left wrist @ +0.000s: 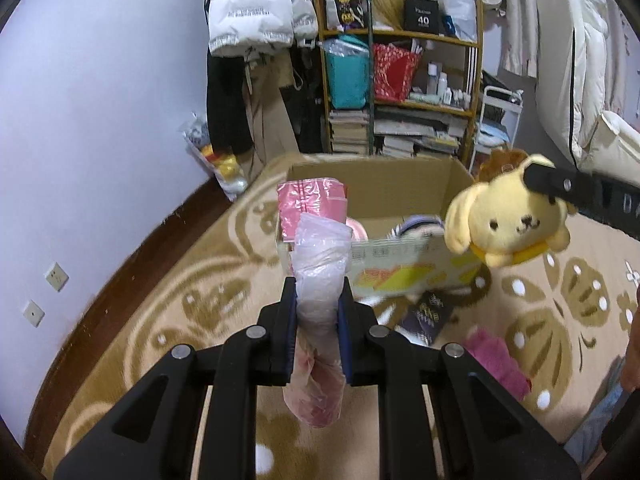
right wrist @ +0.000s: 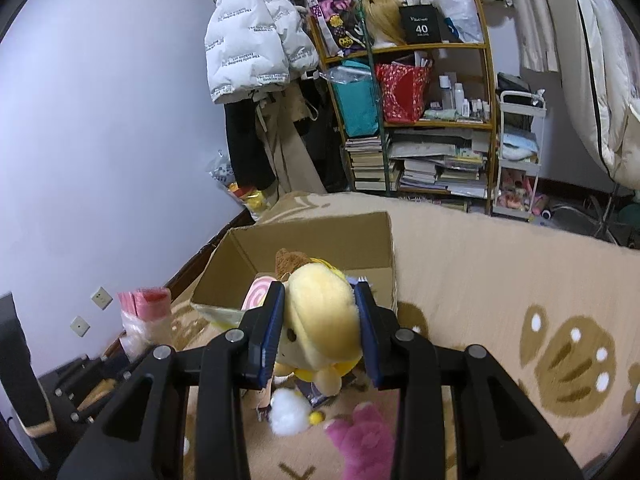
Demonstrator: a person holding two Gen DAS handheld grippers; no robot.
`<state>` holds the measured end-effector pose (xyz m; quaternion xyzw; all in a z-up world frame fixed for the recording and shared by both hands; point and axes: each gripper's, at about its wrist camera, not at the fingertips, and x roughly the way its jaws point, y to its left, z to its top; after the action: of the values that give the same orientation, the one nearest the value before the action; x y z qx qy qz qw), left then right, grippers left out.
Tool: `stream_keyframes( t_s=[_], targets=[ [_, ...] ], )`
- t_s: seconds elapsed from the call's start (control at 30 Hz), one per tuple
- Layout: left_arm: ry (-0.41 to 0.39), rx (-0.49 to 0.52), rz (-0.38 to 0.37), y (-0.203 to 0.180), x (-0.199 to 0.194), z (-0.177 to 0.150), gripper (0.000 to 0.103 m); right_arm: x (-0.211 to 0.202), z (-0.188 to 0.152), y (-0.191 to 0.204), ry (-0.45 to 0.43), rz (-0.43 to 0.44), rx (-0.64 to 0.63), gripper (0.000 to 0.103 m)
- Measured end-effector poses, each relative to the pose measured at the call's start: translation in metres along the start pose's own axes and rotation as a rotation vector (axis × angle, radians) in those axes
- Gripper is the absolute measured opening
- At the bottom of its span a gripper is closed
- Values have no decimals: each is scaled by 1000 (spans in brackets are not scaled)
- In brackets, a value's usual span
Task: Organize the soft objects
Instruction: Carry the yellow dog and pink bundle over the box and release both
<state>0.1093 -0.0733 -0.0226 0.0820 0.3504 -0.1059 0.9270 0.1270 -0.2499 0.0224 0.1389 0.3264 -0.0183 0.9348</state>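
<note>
left gripper [left wrist: 318,316] pinches our clear plastic bag of pink cloth [left wrist: 320,280], long axis upright | right gripper [right wrist: 320,320] clamps our yellow plush dog [right wrist: 320,320] | open brown cardboard box [left wrist: 452,184] lies ahead, frame centre; both look near it
</note>
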Motion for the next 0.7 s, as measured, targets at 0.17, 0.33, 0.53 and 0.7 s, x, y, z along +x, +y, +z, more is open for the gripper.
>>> stream_keyframes(
  t_s=[0.17,0.33,0.53,0.7],
  targets=[
    [-46,17,9,-2,4,23,16,7,8,4,-8,-8,-33,37],
    [-80,33,18,-5,12,41,16,16,23,9,-27,-5,-64,37],
    [-120,58,22,-8,29,58,16,32,37,14,-41,-14,-101,37],
    [-108,29,1,-11,51,67,17,45,41,13,-32,-15,-103,37]
  ],
)
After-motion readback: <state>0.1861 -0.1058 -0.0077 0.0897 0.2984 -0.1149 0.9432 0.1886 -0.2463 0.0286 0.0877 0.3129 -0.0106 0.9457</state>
